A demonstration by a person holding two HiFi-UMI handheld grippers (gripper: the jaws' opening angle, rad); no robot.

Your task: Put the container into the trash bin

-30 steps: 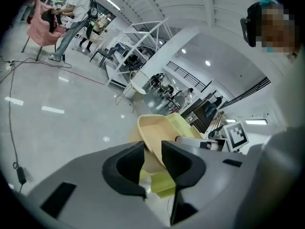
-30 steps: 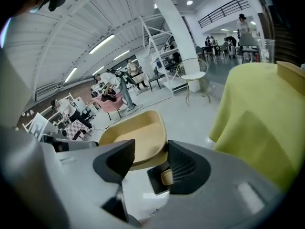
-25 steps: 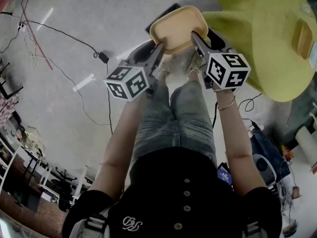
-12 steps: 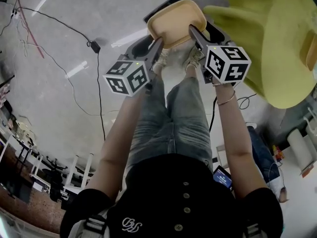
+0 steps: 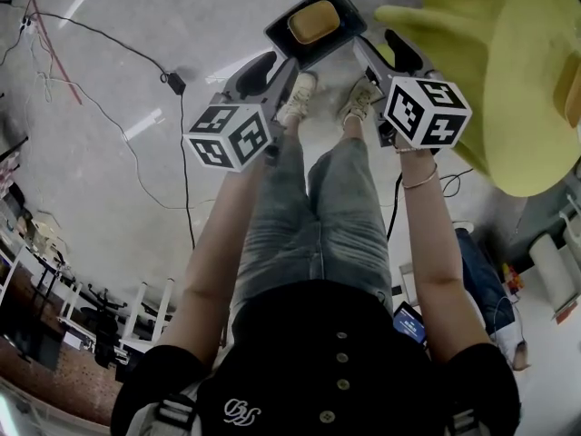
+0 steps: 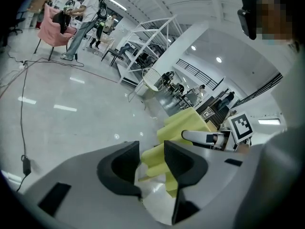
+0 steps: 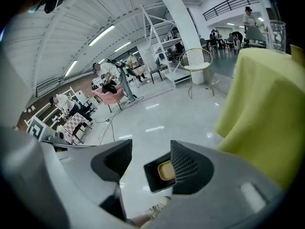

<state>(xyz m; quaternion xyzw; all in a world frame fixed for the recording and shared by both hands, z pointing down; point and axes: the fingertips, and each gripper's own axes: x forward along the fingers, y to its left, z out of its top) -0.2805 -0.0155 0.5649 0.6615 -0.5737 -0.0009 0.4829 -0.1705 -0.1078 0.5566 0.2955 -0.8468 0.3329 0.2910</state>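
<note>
Container (image 5: 314, 21) sits down inside the black trash bin (image 5: 345, 42), below and just ahead of both tongs! Left tongs (image 6: 152, 161) and right tongs (image 7: 151, 163) are spreading wide, nothing gripped in either pair. Job looks done. Only drawing the tongs away seems left.
</note>
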